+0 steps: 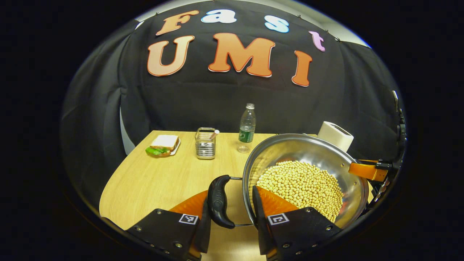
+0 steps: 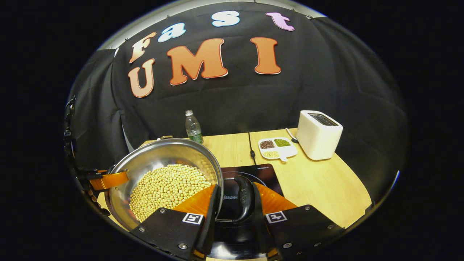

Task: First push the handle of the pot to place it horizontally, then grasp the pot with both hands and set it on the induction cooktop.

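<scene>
Because each gripper's jaws pinch one side handle (image 1: 219,201), the pot (image 1: 304,181) of beans hangs level beside the induction cooktop (image 2: 262,174), ready to set down.

Left gripper view: pot (image 1: 308,163) at 4 o'clock on table (image 1: 152,181), filled with beans (image 1: 301,185); sandwich plate (image 1: 164,145) at 10 o'clock, cutlery holder (image 1: 206,143) and bottle (image 1: 247,127) toward 12. Right gripper view: induction cooktop (image 2: 261,174) beneath pot's near handle (image 2: 243,197); compartment dish (image 2: 277,148) and toaster (image 2: 319,135) at 1 to 2 o'clock.
</scene>
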